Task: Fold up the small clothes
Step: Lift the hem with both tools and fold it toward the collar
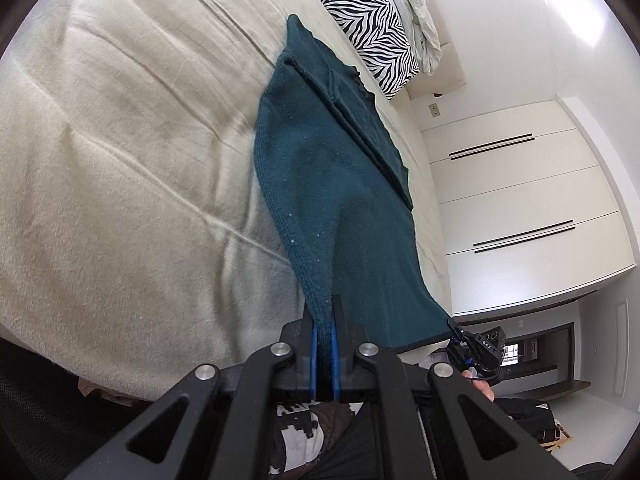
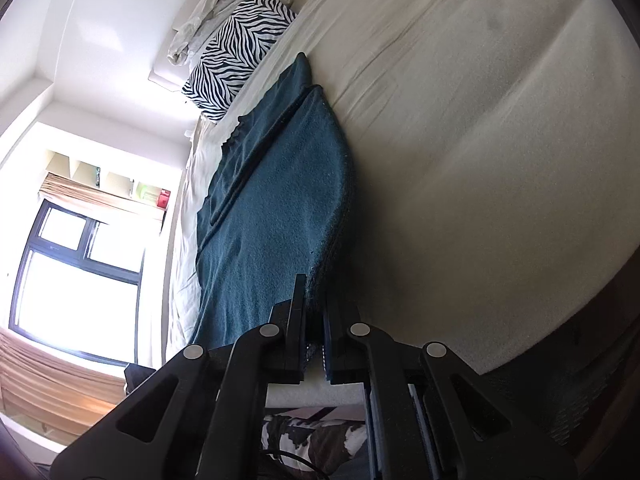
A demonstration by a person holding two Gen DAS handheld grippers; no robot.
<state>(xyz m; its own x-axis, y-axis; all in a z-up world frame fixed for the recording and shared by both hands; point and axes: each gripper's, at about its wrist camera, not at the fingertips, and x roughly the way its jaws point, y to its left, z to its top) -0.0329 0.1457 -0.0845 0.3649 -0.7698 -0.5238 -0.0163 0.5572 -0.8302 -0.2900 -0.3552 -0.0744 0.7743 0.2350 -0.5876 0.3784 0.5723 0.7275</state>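
Observation:
A dark teal knit garment (image 1: 332,168) lies stretched along the cream bed (image 1: 120,140), its near end lifted off the sheet. My left gripper (image 1: 325,320) is shut on one near corner of it, the knit edge pinched between the blue pads. In the left wrist view my right gripper (image 1: 454,326) shows at the lower right, pinching the other near corner. The right wrist view shows the same garment (image 2: 272,208) running away from my right gripper (image 2: 316,300), shut on its hem. The far end rests on the bed (image 2: 480,120) close to the pillow.
A zebra-striped pillow (image 1: 368,24) and crumpled pale bedding (image 1: 420,20) lie at the head of the bed. White wardrobe doors (image 1: 520,200) stand past the bed's far side. A bright window (image 2: 76,280) with shelves (image 2: 108,184) above it shows in the right wrist view.

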